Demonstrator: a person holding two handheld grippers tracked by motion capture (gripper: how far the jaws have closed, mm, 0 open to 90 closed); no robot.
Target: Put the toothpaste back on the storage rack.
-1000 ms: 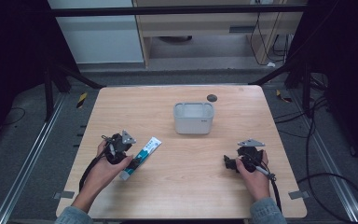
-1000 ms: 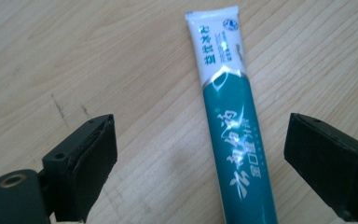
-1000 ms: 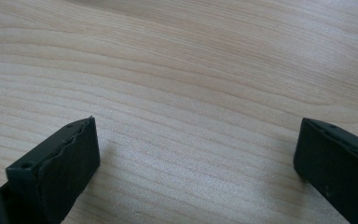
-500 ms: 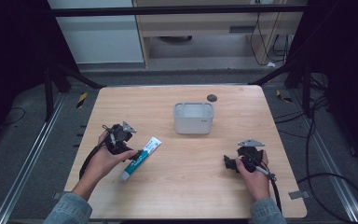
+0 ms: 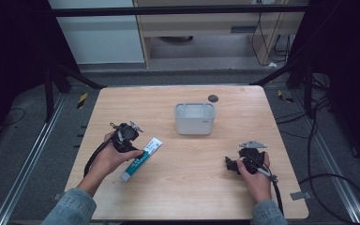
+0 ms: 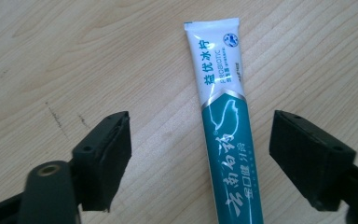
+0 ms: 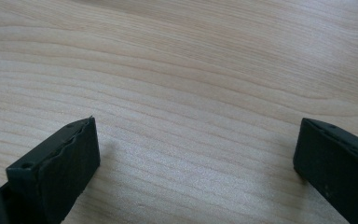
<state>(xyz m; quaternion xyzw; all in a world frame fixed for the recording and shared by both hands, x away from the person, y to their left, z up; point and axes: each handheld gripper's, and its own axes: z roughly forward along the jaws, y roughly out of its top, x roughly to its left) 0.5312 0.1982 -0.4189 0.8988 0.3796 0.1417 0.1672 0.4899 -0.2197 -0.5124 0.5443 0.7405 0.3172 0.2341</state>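
Toothpaste tube (image 6: 225, 135) lies flat on the wooden table (image 5: 178, 197), teal at one end and white at the crimped end, and your left gripper (image 5: 130, 149) sits right over its middle. In the left gripper view your jaws stand spread wide with the tube between them, nearer the right-hand jaw than the other, and neither jaw touches it (bare wood shows on both sides). From the high view the tube (image 5: 141, 159) rests at a slant on the left half of the table, its white end pointing toward the grey bin (image 5: 194, 123) at mid-table, well apart from it. A small dark disc (image 5: 213, 98) lies just beyond the bin. Your right gripper (image 5: 229, 165) rests low on the right half of the table, far from the tube; the right gripper view shows its jaws (image 7: 191, 154) parted wide over plain wood grain, holding nothing.
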